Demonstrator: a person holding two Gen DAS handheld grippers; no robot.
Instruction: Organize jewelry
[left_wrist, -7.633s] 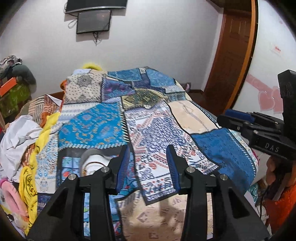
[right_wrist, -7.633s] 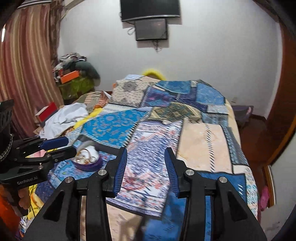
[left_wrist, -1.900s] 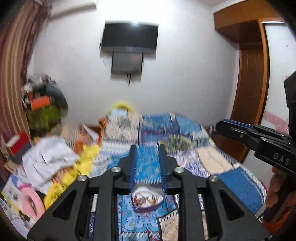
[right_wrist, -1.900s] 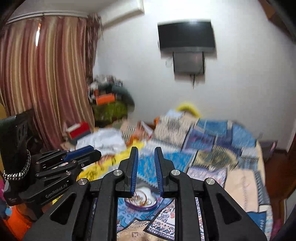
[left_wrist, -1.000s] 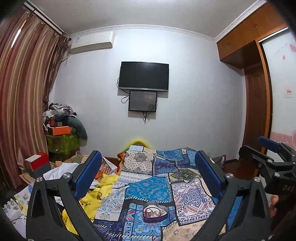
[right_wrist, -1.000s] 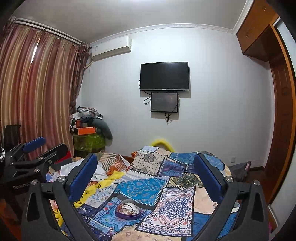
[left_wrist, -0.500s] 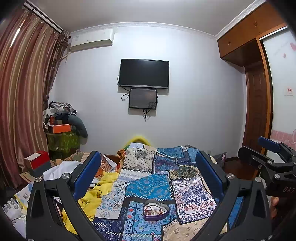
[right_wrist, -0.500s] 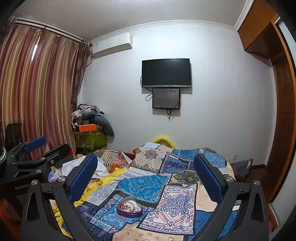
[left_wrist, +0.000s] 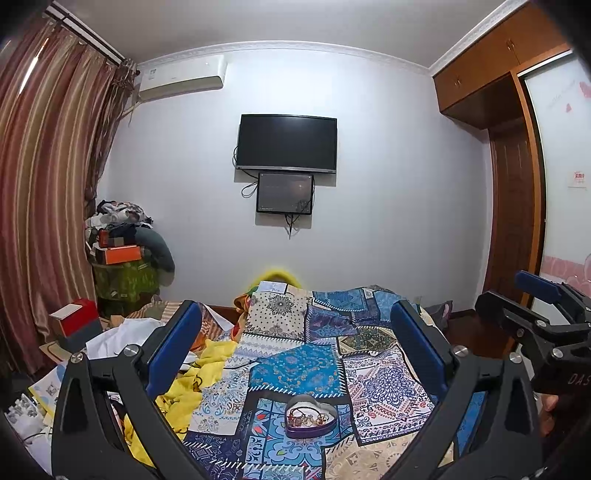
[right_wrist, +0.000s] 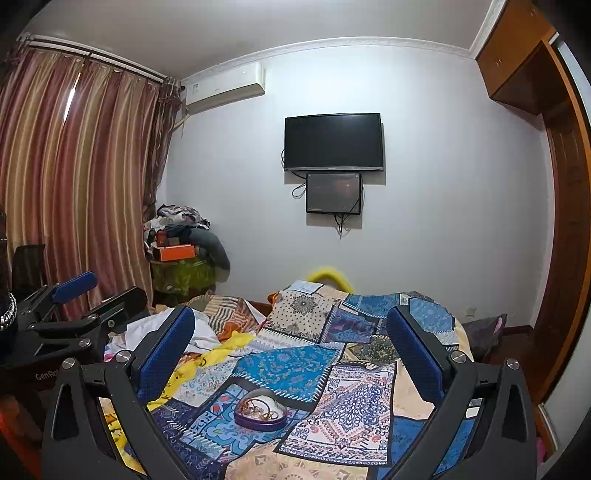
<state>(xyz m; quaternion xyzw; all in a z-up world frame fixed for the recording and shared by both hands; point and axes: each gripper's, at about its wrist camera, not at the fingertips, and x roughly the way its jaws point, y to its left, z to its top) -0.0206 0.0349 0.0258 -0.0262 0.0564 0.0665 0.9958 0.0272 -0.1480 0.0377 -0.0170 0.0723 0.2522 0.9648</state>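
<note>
The jewelry (left_wrist: 309, 416) lies in a tangle of rings and bangles inside a heart-shaped tin (left_wrist: 311, 428) with a purple wall and pale lining, set on the patchwork bedspread (left_wrist: 295, 369) near the foot of the bed. From my right-hand camera the same tin (right_wrist: 261, 412) sits lower and a little left of centre, its contents (right_wrist: 258, 406) too small for me to tell piece from piece.

My left gripper (left_wrist: 295, 332) is held above the bed with its blue-padded fingers (left_wrist: 173, 343) spread wide, the tin showing in the gap between them, well apart from both pads. My right gripper (right_wrist: 290, 334) is spread just as wide and holds nothing; each tool shows at the edge of the other's view.

To the left of the tin a yellow cloth (left_wrist: 199, 380) and white clothes (left_wrist: 122, 336) are heaped on the bed. A red box (left_wrist: 75, 315) sits beyond them by the striped curtain (left_wrist: 40, 206). On the far wall hangs a dark television (left_wrist: 286, 143) with a smaller screen (left_wrist: 285, 193) just under it, and an air conditioner (left_wrist: 181, 77) up near the ceiling. Wooden cabinets (left_wrist: 495, 62) and a door fill the right side.
</note>
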